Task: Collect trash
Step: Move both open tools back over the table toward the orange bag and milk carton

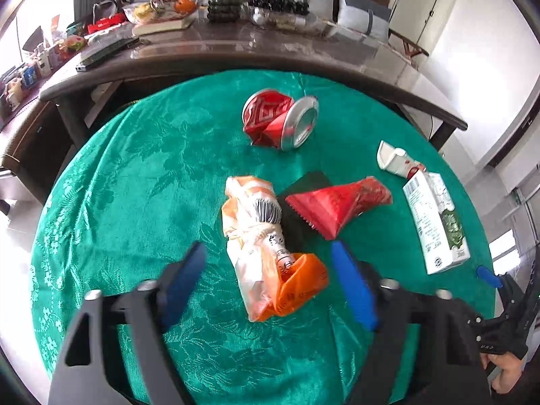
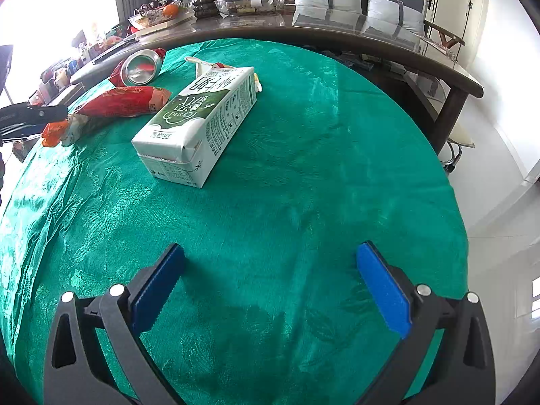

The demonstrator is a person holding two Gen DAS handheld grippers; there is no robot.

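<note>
- The left hand-held gripper [image 1: 268, 268] is standing spread around the orange wrapper [image 1: 266, 253], pads clear of it.
- The right hand-held gripper [image 2: 270, 283] is hanging wide apart over the green tabletop [image 2: 303, 168], pinching nothing.

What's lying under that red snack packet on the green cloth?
A flat black piece sticks out from beneath the red snack packet, resting on the green tablecloth. Its far part is covered by the packet, so what it is cannot be told.
</note>
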